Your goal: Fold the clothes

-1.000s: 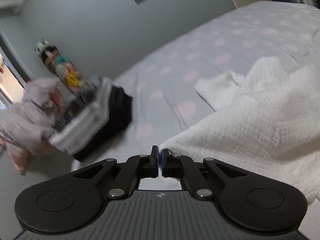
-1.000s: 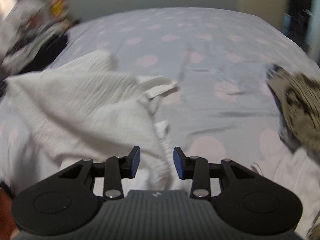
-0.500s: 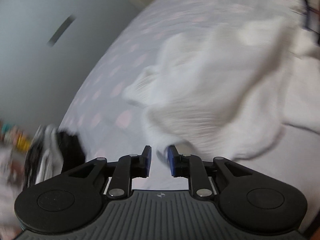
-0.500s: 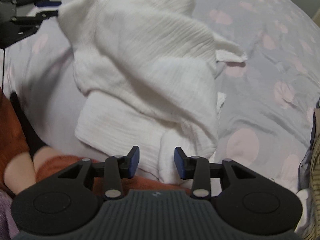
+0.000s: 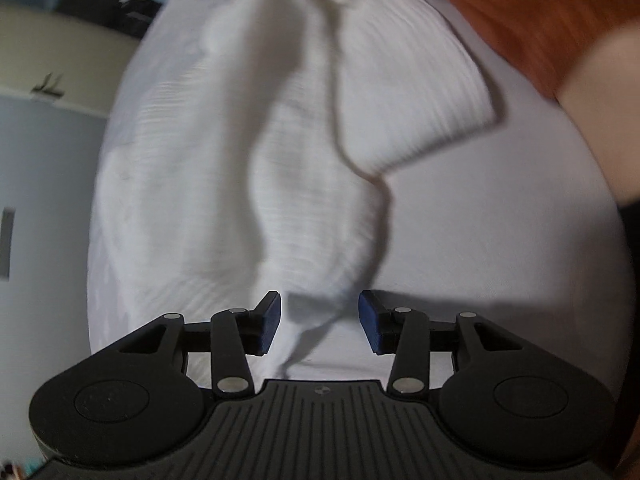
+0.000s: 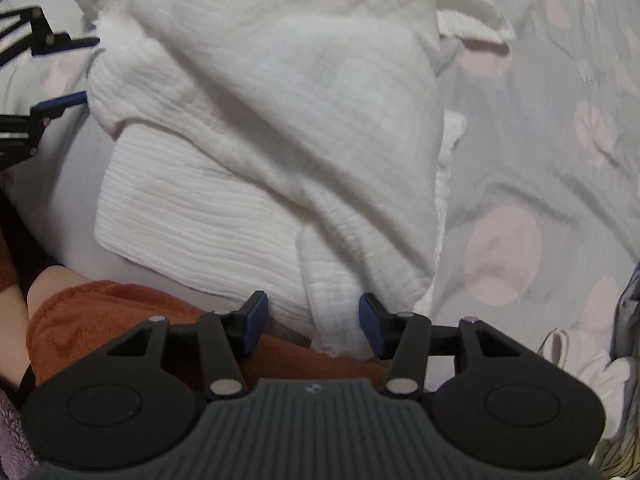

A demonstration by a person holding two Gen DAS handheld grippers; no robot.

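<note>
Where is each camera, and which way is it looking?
Left wrist: sits on the left gripper, looking along its open fingers at the white crinkled cotton garment; an orange fleece sleeve shows.
Right wrist: sits on the right gripper, looking down at the same garment on the grey bedsheet with pink dots; its fingers stand open around a fold.
Shared: the garment, the sleeve, and the left gripper at the right view's left edge.

Motion blurs the white garment point(image 5: 304, 160); an orange sleeve point(image 5: 560, 12) is cut off.
</note>
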